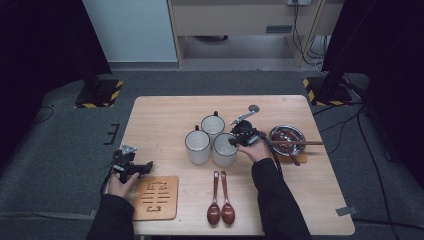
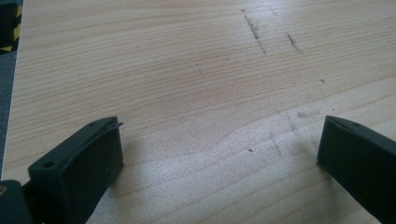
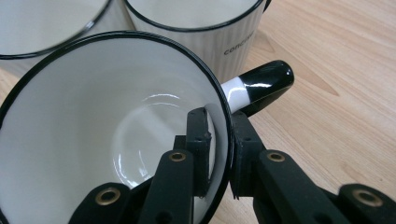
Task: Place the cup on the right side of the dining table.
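Fingers of my right gripper (image 3: 219,140) are clenched on the rim wall of the nearest white mug (image 3: 93,116), one finger inside and one outside, just beside its black-tipped handle (image 3: 261,86). In the high view my right hand (image 1: 256,149) reaches from the right over this mug (image 1: 224,149), which stands at the bench (image 1: 165,115) middle, touching two more mugs (image 1: 198,146). All three mugs look empty inside. My left gripper (image 1: 131,167) rests low at the left bench edge, fingers (image 2: 84,163) released wide over bare wood. A metal bowl (image 1: 287,136) at the right holds dark utensils.
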The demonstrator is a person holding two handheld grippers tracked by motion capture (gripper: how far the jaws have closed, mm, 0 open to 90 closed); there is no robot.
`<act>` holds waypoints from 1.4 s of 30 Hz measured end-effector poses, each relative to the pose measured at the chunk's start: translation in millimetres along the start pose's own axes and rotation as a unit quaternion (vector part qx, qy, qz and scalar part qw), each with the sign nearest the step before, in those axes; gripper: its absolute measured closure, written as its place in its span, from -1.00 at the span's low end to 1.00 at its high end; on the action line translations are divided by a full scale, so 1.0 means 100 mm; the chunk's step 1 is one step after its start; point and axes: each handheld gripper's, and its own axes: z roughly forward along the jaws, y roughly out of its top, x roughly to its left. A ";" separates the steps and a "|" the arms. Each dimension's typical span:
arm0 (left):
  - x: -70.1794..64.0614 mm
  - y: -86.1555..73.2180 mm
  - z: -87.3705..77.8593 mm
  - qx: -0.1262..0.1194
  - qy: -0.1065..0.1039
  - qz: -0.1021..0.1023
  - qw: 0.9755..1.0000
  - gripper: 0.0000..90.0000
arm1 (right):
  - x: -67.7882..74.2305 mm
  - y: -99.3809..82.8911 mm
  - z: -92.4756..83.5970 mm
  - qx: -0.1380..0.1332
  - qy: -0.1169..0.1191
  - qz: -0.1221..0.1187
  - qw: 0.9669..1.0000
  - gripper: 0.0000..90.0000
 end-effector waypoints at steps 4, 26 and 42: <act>0.00 0.00 0.00 0.000 0.000 0.000 1.000 -1.00 | 0.00 0.01 -0.13 -0.010 0.001 0.002 1.000 0.80; 0.00 0.00 0.00 0.000 0.000 0.000 1.000 -1.00 | -0.15 0.07 -0.79 -0.097 -0.024 0.045 0.994 0.81; 0.00 0.00 0.00 0.000 0.000 0.000 1.000 -1.00 | -0.40 0.19 -1.17 -0.152 -0.077 0.090 0.981 0.82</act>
